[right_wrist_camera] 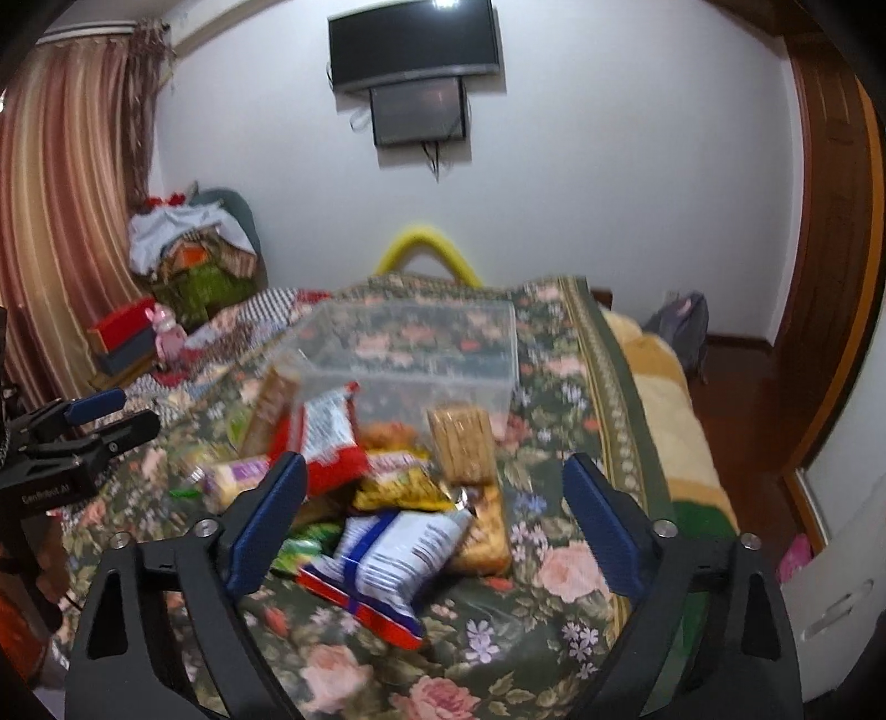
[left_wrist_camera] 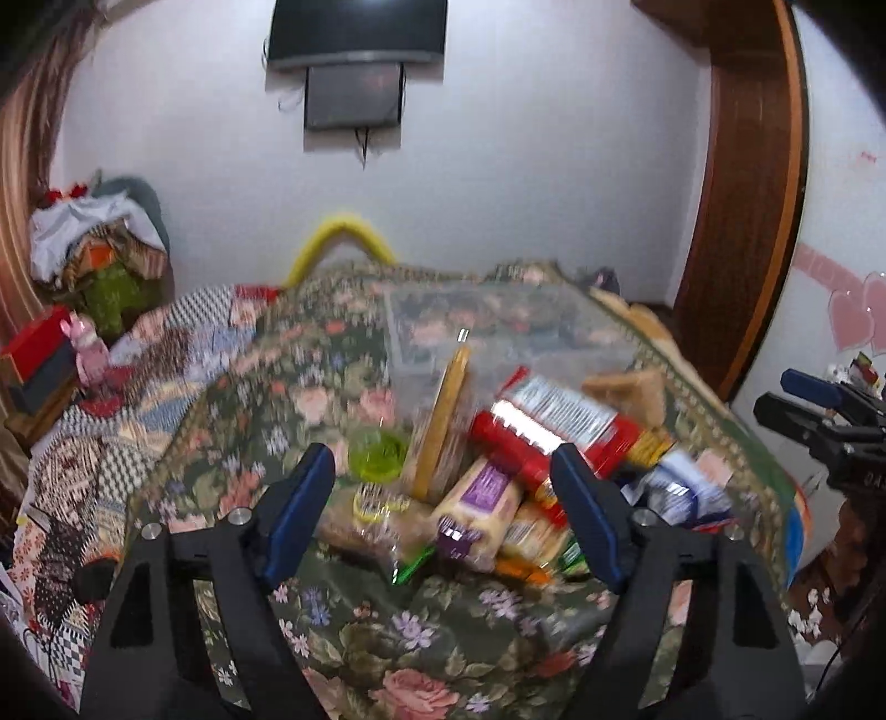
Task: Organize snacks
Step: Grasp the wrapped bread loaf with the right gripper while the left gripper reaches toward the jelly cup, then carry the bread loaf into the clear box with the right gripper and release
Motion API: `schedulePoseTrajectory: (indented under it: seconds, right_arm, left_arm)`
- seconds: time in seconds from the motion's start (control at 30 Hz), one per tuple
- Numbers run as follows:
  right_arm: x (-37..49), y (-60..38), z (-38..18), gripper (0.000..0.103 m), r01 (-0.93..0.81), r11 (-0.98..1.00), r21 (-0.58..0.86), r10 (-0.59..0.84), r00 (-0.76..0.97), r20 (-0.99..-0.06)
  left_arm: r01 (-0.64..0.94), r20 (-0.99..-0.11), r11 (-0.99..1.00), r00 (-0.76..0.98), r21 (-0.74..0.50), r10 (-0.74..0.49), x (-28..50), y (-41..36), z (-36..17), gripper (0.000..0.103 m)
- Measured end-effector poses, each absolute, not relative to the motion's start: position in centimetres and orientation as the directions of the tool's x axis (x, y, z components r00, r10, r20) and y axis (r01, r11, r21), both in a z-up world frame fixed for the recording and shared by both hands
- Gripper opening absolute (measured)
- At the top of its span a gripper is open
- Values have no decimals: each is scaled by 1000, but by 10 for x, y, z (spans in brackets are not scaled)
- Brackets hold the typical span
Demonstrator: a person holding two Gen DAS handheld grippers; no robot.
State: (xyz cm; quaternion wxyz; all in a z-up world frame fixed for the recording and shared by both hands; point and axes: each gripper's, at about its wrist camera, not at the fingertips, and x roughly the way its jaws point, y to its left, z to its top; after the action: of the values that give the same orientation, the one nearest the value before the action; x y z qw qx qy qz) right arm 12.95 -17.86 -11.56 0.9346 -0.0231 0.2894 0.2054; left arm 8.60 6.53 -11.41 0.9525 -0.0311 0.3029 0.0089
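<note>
A heap of snack packets lies on a floral bedspread [left_wrist_camera: 421, 637]. In the left wrist view my left gripper [left_wrist_camera: 443, 471] hangs open above a purple-and-yellow packet [left_wrist_camera: 482, 507], a red packet [left_wrist_camera: 548, 432] and a green-lidded cup [left_wrist_camera: 379, 455]; nothing is between its pads. In the right wrist view my right gripper [right_wrist_camera: 434, 487] is open over a white-and-blue bag [right_wrist_camera: 404, 545], a yellow bag [right_wrist_camera: 404, 487], a red packet [right_wrist_camera: 326, 437] and a cracker stack [right_wrist_camera: 462, 443]. A clear plastic bin [right_wrist_camera: 432, 343] stands behind the heap. The other gripper [right_wrist_camera: 105, 421] shows at the left edge.
Beyond the bed hang a wall television [right_wrist_camera: 415, 44] and a curtain [right_wrist_camera: 66, 221]. A pile of clothes and boxes [right_wrist_camera: 188, 260] sits at the far left. A wooden door frame [right_wrist_camera: 830, 249] and a white drawer unit [right_wrist_camera: 841, 598] stand on the right.
</note>
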Motion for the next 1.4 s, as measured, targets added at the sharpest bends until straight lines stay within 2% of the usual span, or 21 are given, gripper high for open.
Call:
schedulePoseTrajectory:
  seconds: [0.17, 0.23, 0.43, 0.7, 0.8, 0.83, 0.93, 1.07, 1.17, 1.23, 1.27, 1.3, 1.4]
  right_arm:
    - [149, -186, -134, 73, -387, 914, 119, 372, 690, -621]
    - [155, -187, -140, 70, -385, 913, 133, 376, 672, -638]
    - [173, -183, -151, 69, -396, 907, 147, 387, 641, -662]
    - [201, -171, -161, 69, -424, 890, 166, 414, 602, -683]
    - [211, -167, -164, 69, -430, 884, 182, 426, 583, -692]
    - [214, -166, -165, 67, -431, 884, 183, 426, 579, -695]
    - [221, -164, -166, 57, -436, 879, 193, 435, 565, -701]
    - [228, -161, -170, 42, -434, 875, 215, 445, 547, -709]
    - [229, -160, -172, 40, -428, 877, 217, 443, 548, -710]
    - [228, -161, -171, 39, -426, 879, 214, 440, 554, -707]
    - [226, -161, -171, 38, -426, 880, 209, 437, 557, -706]
    - [226, -160, -170, 38, -426, 882, 204, 434, 560, -706]
    - [226, -162, -166, 36, -424, 883, 203, 434, 568, -699]
  left_arm:
    - [-77, -649, 996, 760, -54, 23, 110, 83, -146, 73]
    - [-96, -668, 993, 743, -68, 26, 117, 91, -157, 72]
    - [-136, -722, 988, 691, -66, 47, 137, 111, -185, 72]
    - [-141, -739, 987, 673, -79, 37, 154, 113, -205, 77]
    - [-143, -742, 986, 670, -91, 29, 159, 114, -211, 86]
    - [-147, -745, 984, 667, -105, 20, 160, 117, -213, 91]
    - [-163, -770, 973, 638, -162, -21, 162, 129, -223, 93]
    - [-164, -770, 980, 638, -113, 18, 157, 127, -225, 93]
    - [-157, -759, 984, 650, -89, 35, 157, 121, -226, 85]
    - [-146, -758, 985, 652, -96, 23, 159, 121, -226, 72]
    - [-139, -756, 985, 654, -99, 16, 159, 120, -225, 58]
    - [-135, -756, 986, 654, -96, 16, 159, 118, -224, 53]
    - [-130, -744, 989, 667, -69, 36, 155, 116, -218, 47]
